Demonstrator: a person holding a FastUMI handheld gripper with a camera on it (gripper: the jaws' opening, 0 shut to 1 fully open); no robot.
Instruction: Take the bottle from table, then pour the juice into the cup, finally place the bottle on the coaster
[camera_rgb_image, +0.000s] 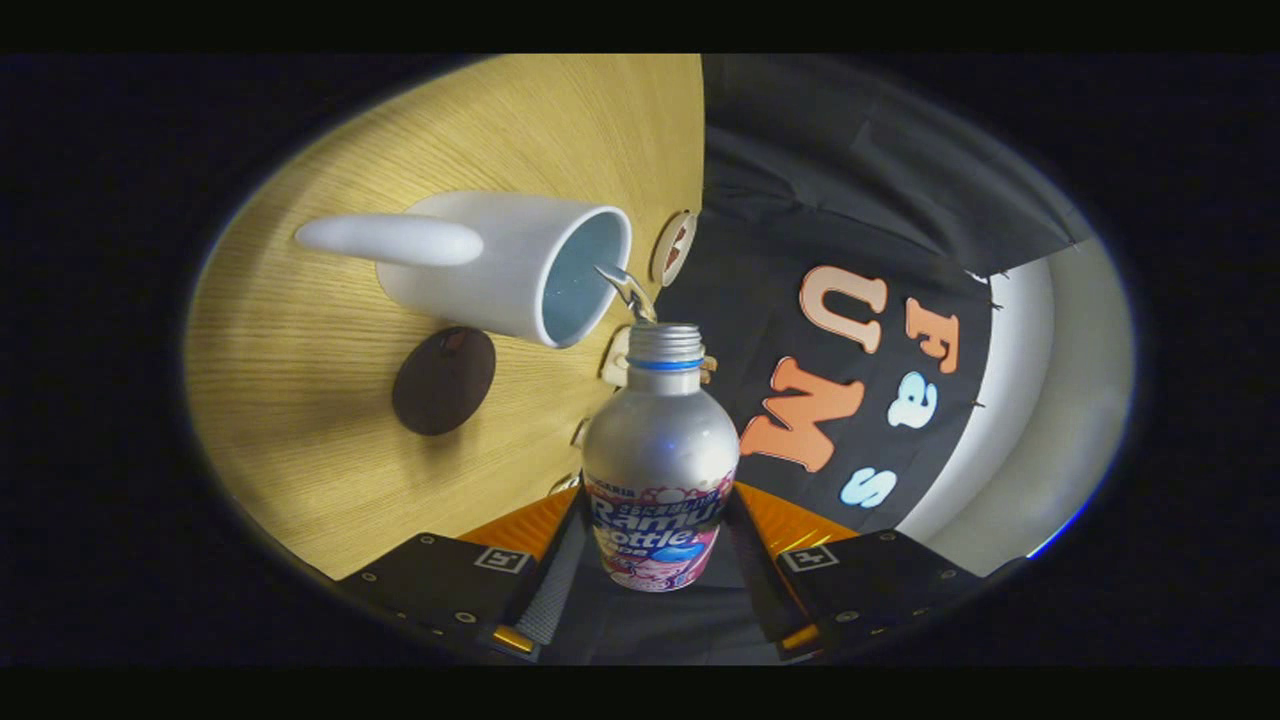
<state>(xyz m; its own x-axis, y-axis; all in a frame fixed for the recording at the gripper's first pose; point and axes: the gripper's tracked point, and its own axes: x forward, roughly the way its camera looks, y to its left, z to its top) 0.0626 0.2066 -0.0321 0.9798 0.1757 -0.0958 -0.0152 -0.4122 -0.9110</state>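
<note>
Bottle (660, 455): silver metal, printed label band round lower body, blue ring under threaded neck, cap off. Held between the two fingers of the claw (655, 560), one finger pressed against each side of the label band, so clamped firmly on the bottle. Tipped over with the whole view rolled sideways, so that the desk (330, 480) stands on edge at the left and the booth wall cloth hangs at the right. Open mouth pointed toward the cup (505, 265), just beyond the fingers and up to the left of the bottle neck. Thin clear stream of juice (625, 290) running from the mouth across the short gap and over the rim into the cup. Bottle mouth close to the cup rim, apart from it, joined only by the stream.

Cup: white, tall, long rounded handle sticking out toward the left, pale bluish inside, standing on the light wood-grain desk with its opening turned toward the bottle. Level of liquid inside too hard to judge.

Coaster (443, 380): dark brown, round, flat on the desk, just beside the base of the cup on the near side, bare on top, well apart from the bottle.

Small pale tags with markings along the far edge of the desk, one (673, 247) beyond the cup rim, others partly hidden behind the bottle neck. Too small to make out further.
</note>
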